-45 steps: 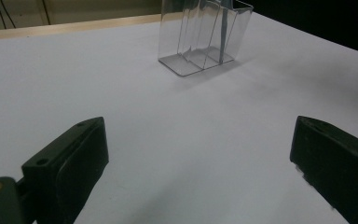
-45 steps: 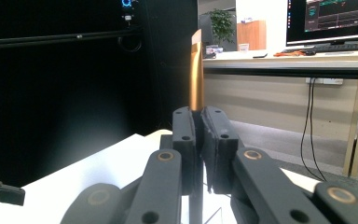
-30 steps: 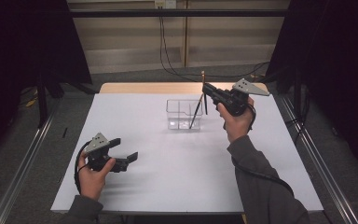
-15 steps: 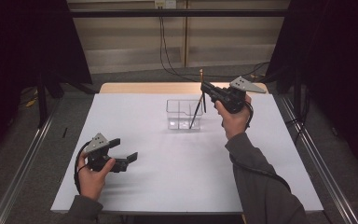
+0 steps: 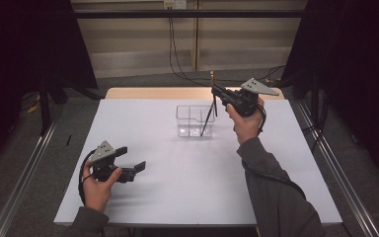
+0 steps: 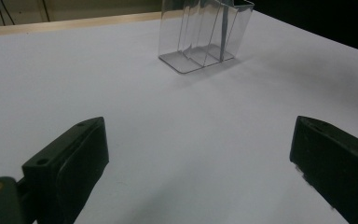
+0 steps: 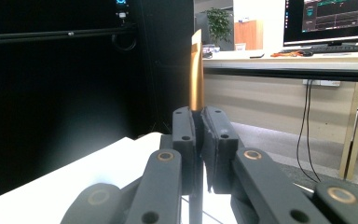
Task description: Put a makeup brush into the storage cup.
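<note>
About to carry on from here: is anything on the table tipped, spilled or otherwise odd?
Nothing stands out. The clear organizer stands upright on the white table. The right claw is shut on a slim pen above it; a dark pen leans inside. The left claw is open.

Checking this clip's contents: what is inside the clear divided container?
The clear container holds the lower end of a thin dark pen in its right compartment, gripped by the right gripper. Other compartments look empty; reflections blur the floor.
</note>
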The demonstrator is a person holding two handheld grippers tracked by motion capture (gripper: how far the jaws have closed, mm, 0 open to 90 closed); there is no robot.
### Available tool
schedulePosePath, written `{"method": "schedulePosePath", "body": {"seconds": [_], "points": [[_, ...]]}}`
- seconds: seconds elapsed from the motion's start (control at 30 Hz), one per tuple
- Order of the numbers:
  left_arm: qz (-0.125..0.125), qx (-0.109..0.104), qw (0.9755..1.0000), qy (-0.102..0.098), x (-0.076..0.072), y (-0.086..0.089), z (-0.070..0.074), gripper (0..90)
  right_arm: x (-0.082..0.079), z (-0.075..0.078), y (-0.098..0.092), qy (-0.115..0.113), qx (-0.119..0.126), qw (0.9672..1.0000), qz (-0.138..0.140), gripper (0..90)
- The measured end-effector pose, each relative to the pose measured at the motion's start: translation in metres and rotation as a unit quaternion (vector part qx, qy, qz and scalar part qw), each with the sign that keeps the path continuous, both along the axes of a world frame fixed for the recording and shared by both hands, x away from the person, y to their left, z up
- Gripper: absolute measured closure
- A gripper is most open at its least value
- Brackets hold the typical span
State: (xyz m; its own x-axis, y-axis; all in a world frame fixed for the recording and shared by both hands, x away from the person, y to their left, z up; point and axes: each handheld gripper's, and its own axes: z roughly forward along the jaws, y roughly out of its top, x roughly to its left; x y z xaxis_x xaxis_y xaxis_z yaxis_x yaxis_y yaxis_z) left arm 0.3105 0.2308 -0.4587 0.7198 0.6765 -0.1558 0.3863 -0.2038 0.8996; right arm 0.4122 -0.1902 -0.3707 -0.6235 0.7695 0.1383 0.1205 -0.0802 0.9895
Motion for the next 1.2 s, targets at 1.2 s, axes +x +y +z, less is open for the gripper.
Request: {"method": "schedulePosePath", "body": {"seconds": [1.2], "points": [[0.004, 0.000, 1.0000, -0.002, -0.001, 0.002, 0.001, 4.1, 0.019, -0.005, 0.011, -0.003, -0.016, 0.9999, -0.001, 84.3]]}}
